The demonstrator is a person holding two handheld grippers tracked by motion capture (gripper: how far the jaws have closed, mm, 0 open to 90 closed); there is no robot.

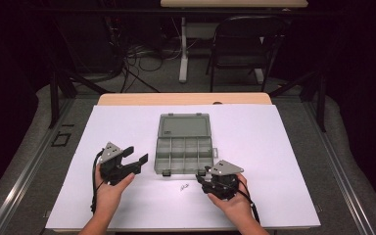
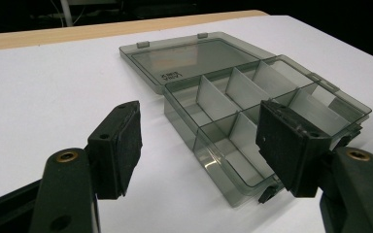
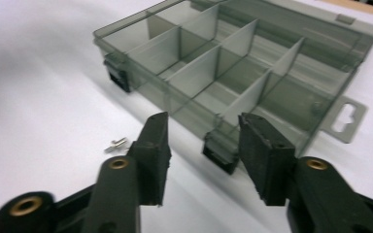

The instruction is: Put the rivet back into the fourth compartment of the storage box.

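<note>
From above, the open organizer box lies mid-sheet, the left gripper just left of it, jaws spread and empty. The left gripper view has the box dead ahead. In the right gripper view, the right gripper gapes at its latch; small pins beside it could get knocked away.

Open box mid-table, left gripper beside it, right gripper before it

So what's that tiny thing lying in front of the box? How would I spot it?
Start at the white table and find the open smoky-grey compartment box in its middle. Just in front of the box, between the two grippers, lies a tiny metal pin-like part, the one loose item on the white surface.
</note>
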